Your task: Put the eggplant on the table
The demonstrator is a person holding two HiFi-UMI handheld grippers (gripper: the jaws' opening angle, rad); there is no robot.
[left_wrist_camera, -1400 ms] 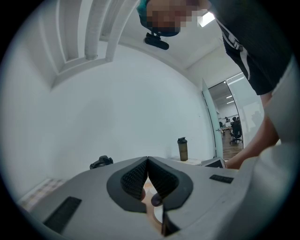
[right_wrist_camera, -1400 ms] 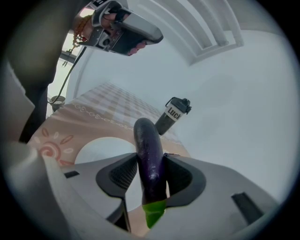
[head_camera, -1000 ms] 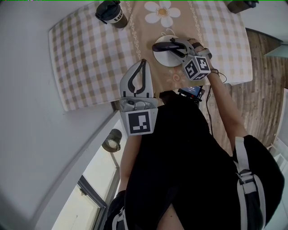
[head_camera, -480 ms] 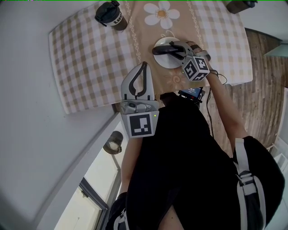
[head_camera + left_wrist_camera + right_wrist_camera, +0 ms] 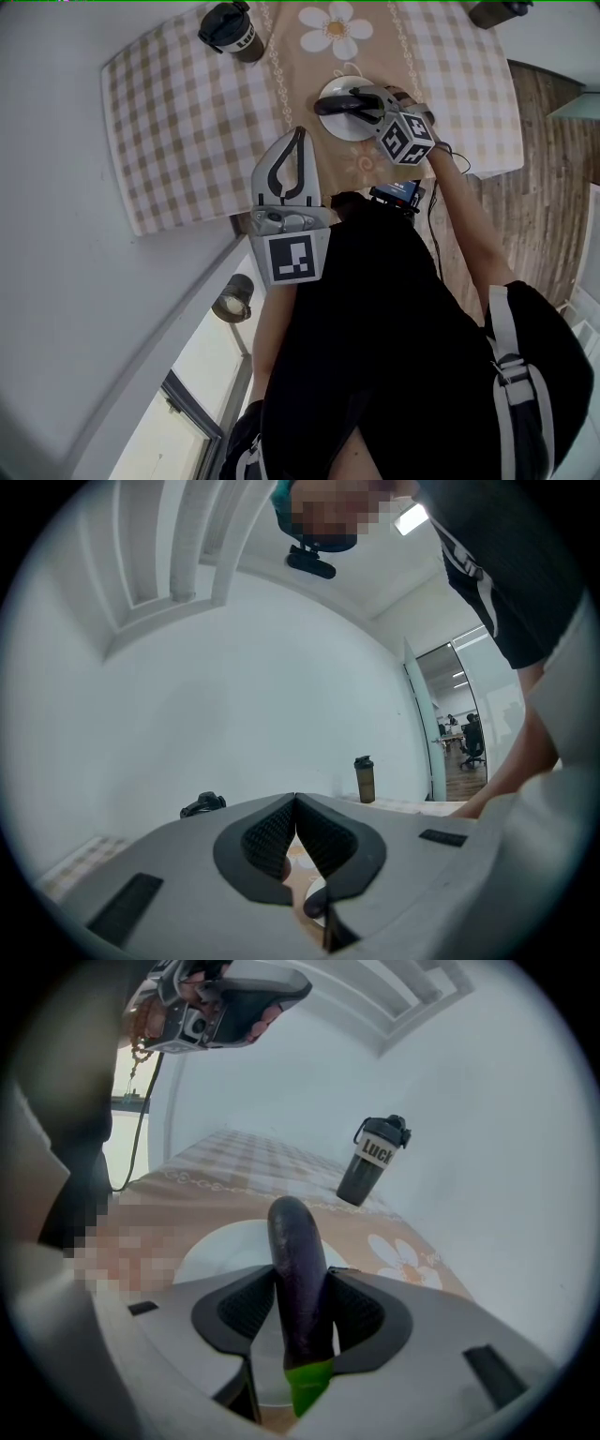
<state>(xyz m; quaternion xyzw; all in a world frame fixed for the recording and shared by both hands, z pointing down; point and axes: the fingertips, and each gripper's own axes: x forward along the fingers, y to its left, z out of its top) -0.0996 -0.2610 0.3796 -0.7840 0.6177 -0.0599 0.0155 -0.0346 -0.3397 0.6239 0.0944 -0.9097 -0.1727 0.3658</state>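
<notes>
Head cam sat up top, looking steeply down on the checked table (image 5: 178, 122). Left gripper (image 5: 295, 801) cam faced level across it toward the wall (image 5: 234, 686). Right gripper (image 5: 300, 1279) cam tilted down, close over the plate (image 5: 220, 1246). All three caught the dark cup (image 5: 232, 30).

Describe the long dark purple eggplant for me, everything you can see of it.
The eggplant is long, glossy and dark purple, with a bright green stem end nearest the camera. The right gripper clamps it between black ribbed pads near the stem. Its rounded tip points out over the round white plate.
</notes>
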